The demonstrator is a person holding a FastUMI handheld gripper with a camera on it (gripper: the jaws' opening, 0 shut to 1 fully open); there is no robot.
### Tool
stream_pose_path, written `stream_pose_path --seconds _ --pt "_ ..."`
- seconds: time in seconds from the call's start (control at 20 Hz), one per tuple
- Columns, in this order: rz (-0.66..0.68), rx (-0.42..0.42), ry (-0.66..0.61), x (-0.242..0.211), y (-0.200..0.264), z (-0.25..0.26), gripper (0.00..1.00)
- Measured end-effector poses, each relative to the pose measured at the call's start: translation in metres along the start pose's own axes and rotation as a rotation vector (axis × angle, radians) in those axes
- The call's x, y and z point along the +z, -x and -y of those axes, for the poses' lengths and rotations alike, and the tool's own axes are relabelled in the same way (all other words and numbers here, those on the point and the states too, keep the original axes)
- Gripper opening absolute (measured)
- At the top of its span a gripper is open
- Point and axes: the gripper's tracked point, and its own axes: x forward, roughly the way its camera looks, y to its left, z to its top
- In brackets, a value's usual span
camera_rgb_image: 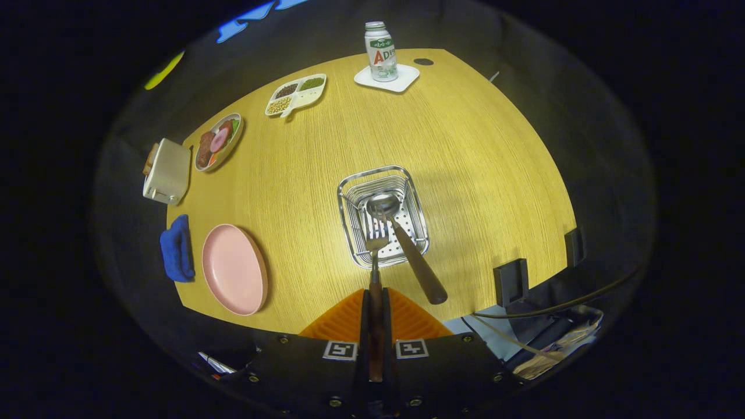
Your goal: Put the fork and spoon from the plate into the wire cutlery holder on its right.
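Note:
My gripper (376, 307) is shut on the fork (375, 244), clamping its dark handle between the two fingers. The fork's metal tines point ahead, over the near rim of the wire cutlery holder (407, 185). The spoon (401, 235) stands in that holder, bowl down inside and its brown handle leaning out toward me on the right of the fork. The pink plate (234, 269) lies bare on the wooden table, left of the holder and of my fingers.
A blue cloth (176, 248) lies left of the plate, with a toaster (167, 171) beyond it. A plate of food (218, 141), a divided snack dish (295, 94) and a bottle on a white coaster (381, 52) stand at the far side. Two black clamps (511, 281) grip the table's near right edge.

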Motion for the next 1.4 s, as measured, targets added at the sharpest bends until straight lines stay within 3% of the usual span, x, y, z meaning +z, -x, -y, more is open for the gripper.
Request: stream_pose_path --seconds 1.0,1.1,1.15,1.3,1.4 --pt "0.122 0.015 -0.021 0.019 0.023 -0.002 0.16" --pt "0.13 0.02 -0.024 0.018 0.024 -0.001 0.41" --pt "0.135 0.017 -0.024 0.018 0.026 0.0 0.45" --pt "0.154 0.025 -0.039 0.019 0.027 0.0 0.45" --pt "0.164 0.028 -0.044 0.019 0.03 0.0 0.53"
